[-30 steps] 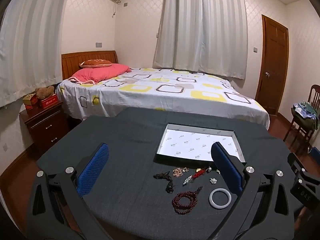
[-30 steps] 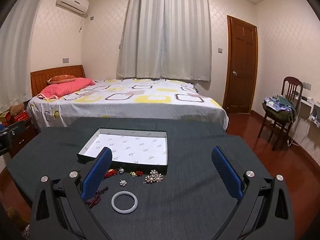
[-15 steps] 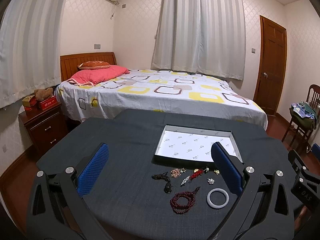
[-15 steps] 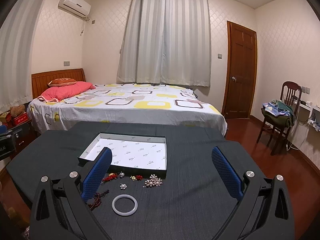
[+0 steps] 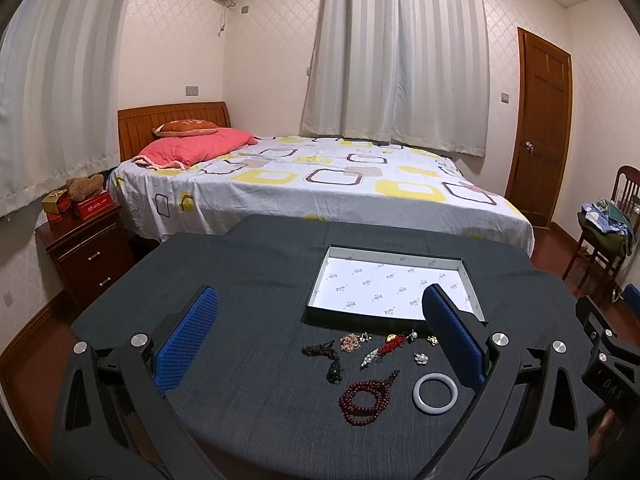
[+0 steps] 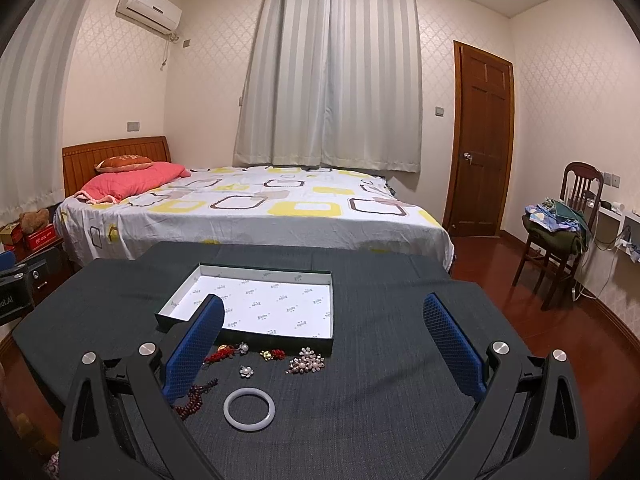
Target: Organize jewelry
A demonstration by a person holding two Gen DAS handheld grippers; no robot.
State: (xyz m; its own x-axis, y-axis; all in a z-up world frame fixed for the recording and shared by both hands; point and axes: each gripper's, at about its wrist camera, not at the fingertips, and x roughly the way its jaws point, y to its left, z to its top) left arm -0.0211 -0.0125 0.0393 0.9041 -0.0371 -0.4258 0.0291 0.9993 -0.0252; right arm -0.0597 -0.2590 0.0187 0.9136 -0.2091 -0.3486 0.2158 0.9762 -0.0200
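From the left wrist camera, the left gripper [image 5: 320,336] hangs above a table covered in dark grey cloth [image 5: 248,280], its blue-padded fingers [image 5: 186,340] spread wide with nothing between them. At 12 o'clock from the jewelry lies a shallow rectangular box lined with white printed paper [image 5: 384,284], holding nothing. Just before its near wall the pieces are scattered: a dark brown knotted cord ornament [image 5: 326,358] at 9 o'clock of the group, a small pinkish bead cluster [image 5: 350,342] beside it, a red tasselled charm [image 5: 390,346] in the middle, a tiny silver flower brooch [image 5: 421,357] toward 3 o'clock. Nearer the camera, at 6 o'clock, rest a string of dark red wooden beads [image 5: 366,398] and, just right of it, a plain white jade-like bangle [image 5: 435,393].

From the right wrist camera, the right gripper [image 6: 332,344] is likewise released, fingers [image 6: 452,346] wide apart and holding nothing. The bangle [image 6: 249,409] lies at 6 o'clock of the scatter; a pearl-and-rhinestone flower brooch [image 6: 307,363] sits at 3 o'clock, near the box [image 6: 256,300], with a small red-and-gold piece [image 6: 273,354] left of it.
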